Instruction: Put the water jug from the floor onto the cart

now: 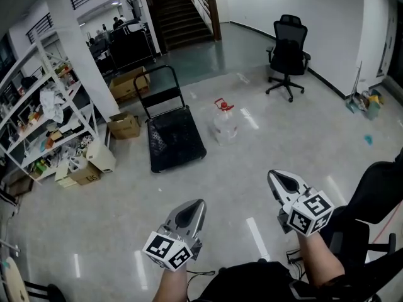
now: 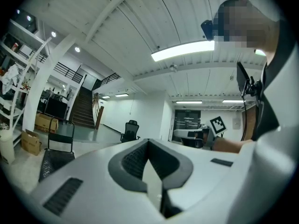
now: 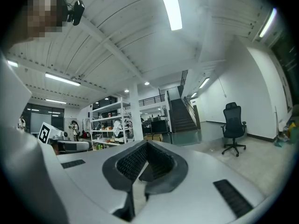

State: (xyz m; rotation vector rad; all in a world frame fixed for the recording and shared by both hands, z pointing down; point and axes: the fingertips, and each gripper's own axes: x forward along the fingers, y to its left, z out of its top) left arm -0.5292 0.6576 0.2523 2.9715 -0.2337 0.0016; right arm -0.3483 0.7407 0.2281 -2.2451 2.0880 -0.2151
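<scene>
On glossy grey floor [image 1: 94, 231] — water jug [image 1: 225, 122] beside cart [image 1: 174, 139], stairs [image 1: 182, 14] beyond

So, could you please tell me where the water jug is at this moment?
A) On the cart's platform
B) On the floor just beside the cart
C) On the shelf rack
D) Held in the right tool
B: in the head view the water jug stands on the floor to the right of the black cart, whose platform has nothing on it.

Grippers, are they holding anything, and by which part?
Nothing is held. The left gripper and right gripper are both shut and empty. The water jug stands on the floor beside the cart.
</scene>
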